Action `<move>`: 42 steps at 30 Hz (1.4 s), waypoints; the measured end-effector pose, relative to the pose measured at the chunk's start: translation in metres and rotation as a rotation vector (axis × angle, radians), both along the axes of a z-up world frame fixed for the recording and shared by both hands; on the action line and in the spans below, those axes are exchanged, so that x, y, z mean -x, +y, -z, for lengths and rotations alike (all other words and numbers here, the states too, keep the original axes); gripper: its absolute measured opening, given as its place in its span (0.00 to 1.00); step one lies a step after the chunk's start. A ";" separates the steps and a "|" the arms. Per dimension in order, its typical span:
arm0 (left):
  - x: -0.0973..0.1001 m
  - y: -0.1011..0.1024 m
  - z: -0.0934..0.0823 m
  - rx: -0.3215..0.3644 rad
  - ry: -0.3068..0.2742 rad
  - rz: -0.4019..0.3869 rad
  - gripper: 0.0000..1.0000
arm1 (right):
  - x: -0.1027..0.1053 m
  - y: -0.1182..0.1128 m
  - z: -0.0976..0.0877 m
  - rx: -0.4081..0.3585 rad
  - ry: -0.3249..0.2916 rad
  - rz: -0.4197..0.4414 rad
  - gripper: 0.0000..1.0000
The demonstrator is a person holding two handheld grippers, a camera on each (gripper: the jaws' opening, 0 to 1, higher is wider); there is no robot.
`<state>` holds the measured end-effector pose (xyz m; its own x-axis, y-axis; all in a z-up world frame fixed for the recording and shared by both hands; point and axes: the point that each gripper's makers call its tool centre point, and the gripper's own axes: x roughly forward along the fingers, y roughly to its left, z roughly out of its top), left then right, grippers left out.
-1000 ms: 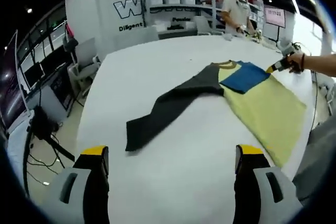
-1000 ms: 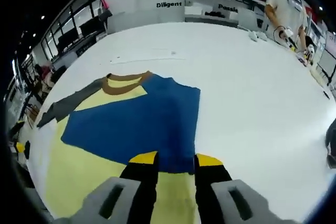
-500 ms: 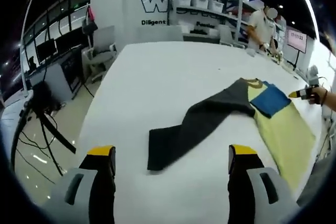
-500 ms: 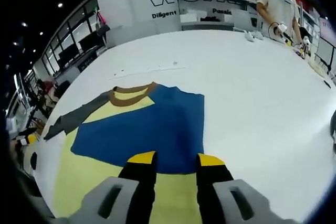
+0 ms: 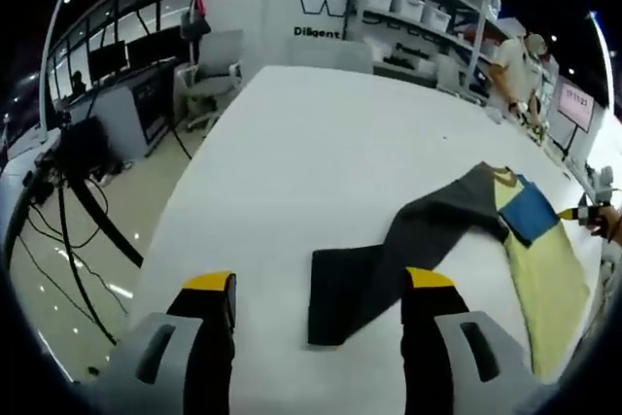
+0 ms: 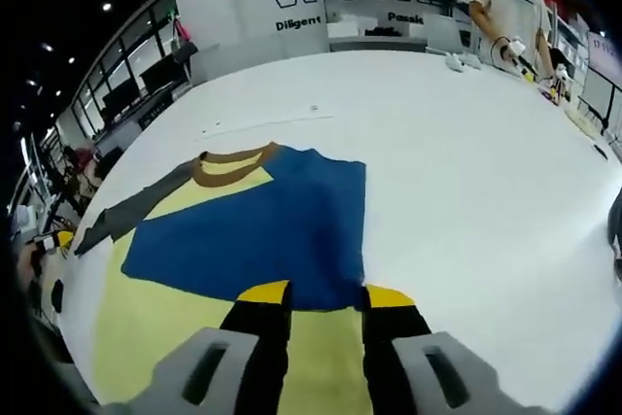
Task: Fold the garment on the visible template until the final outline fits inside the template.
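A yellow garment lies flat on the white table, its brown collar toward the far side. Its blue sleeve is folded across the yellow body. The dark grey sleeve stretches out over the table toward me. My left gripper is open, its jaws either side of the grey sleeve's end just above it. My right gripper has its jaws a narrow gap apart at the blue sleeve's near edge. A hand holds it at the far right of the left gripper view.
The table's left edge drops to a glossy floor with a tripod and cables. An office chair and shelves with white bins stand beyond the table. A person works at the far right corner.
The left gripper's camera has come closer to the grey sleeve, whose end now lies between the jaws. The right gripper has hardly moved.
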<state>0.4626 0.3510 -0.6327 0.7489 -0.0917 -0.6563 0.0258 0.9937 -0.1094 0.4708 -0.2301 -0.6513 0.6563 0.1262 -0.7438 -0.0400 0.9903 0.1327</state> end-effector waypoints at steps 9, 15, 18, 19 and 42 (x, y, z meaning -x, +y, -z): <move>-0.007 -0.001 0.019 -0.042 0.032 -0.026 0.52 | -0.003 -0.001 0.001 0.004 -0.006 0.005 0.22; -0.012 -0.009 0.027 -0.056 0.044 -0.014 0.39 | -0.002 0.002 0.001 0.007 -0.011 -0.003 0.24; -0.015 -0.009 0.028 -0.071 0.041 -0.006 0.34 | -0.001 0.003 0.001 0.008 -0.011 -0.011 0.26; -0.016 -0.009 0.029 -0.073 0.042 -0.012 0.30 | 0.000 0.003 0.000 0.004 -0.011 -0.011 0.27; -0.024 0.015 0.010 -0.080 -0.006 -0.053 0.00 | 0.032 0.026 -0.016 -0.047 -0.035 -0.133 0.59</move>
